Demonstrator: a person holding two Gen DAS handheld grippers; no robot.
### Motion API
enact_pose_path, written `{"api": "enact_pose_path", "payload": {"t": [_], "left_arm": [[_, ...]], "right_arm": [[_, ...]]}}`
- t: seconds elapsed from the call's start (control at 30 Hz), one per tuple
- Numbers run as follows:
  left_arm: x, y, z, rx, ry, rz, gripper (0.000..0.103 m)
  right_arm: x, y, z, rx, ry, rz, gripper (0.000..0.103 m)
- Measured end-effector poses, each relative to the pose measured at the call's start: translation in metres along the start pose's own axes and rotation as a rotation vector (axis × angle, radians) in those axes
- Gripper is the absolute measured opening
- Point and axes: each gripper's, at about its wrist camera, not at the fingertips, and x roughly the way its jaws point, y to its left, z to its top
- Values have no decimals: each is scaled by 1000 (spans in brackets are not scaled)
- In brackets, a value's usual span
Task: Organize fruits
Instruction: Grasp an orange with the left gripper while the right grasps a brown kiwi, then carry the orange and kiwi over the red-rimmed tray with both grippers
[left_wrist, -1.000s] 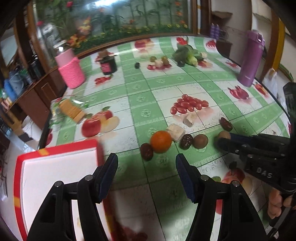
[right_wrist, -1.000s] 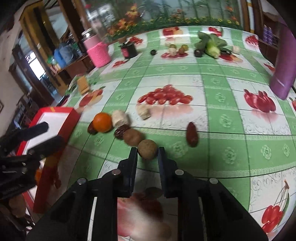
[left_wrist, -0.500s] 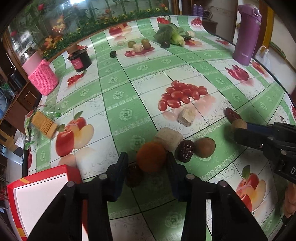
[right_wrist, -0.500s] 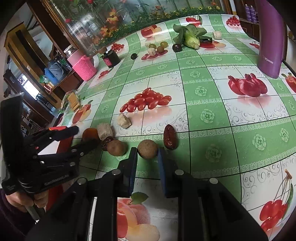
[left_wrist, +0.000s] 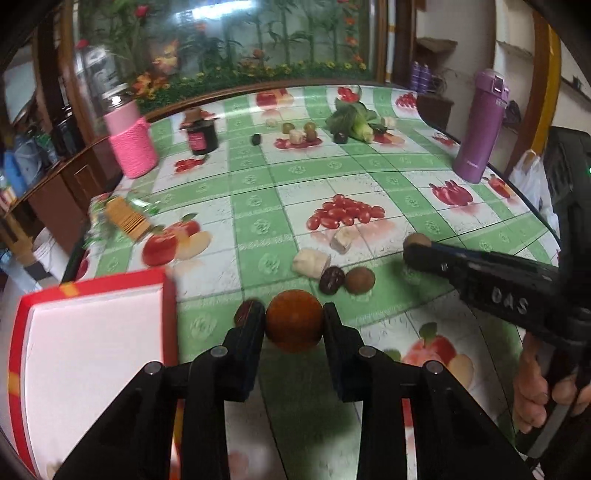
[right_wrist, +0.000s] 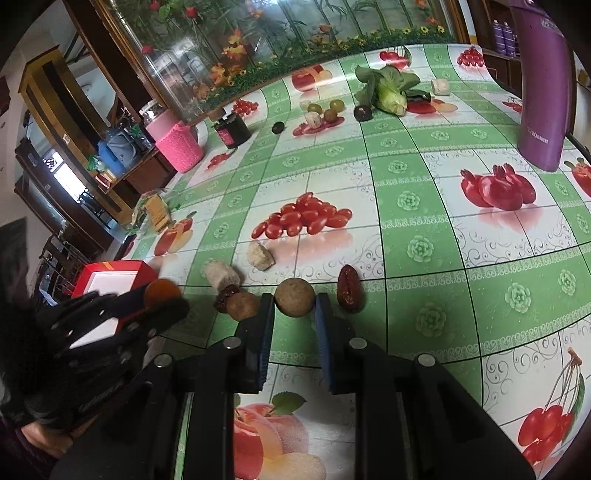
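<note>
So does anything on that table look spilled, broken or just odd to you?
Nothing spilled or broken. The fruit lies loose in small scattered clusters; a leafy green vegetable sits among fruit at the far end, and a packet of crackers lies askew near the table's left edge.

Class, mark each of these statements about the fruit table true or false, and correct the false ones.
1. The left gripper has the orange between its fingers. True; its jaws are closing on it.
2. The right gripper holds a red date. False: it grips a round brown fruit; the red date lies beside it.
3. The purple bottle lies on its side. False: it stands upright.
4. A red-rimmed box sits left of the orange. True.
</note>
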Motion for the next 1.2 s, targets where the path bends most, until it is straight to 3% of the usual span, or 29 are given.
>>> {"api": "enact_pose_path", "payload": {"t": [0.2, 0.43, 0.57, 0.93, 1.2], "left_arm": [[-38, 13, -24, -78, -48, 99, 31], [-68, 39, -43, -142, -100, 164, 31], [-74, 56, -54, -183, -106, 192, 31], [-80, 107, -83, -293, -105, 277, 31], [-76, 130, -98, -341, -84, 294, 31]], "right_arm": [[-9, 13, -2, -59, -72, 6, 24], [-9, 36, -9, -140, -110, 12, 24], [-3, 56, -18, -122, -86, 62, 24], [6, 135, -52, -237, -73, 162, 25], [12, 174, -68, -310, -62, 222, 25]]}}
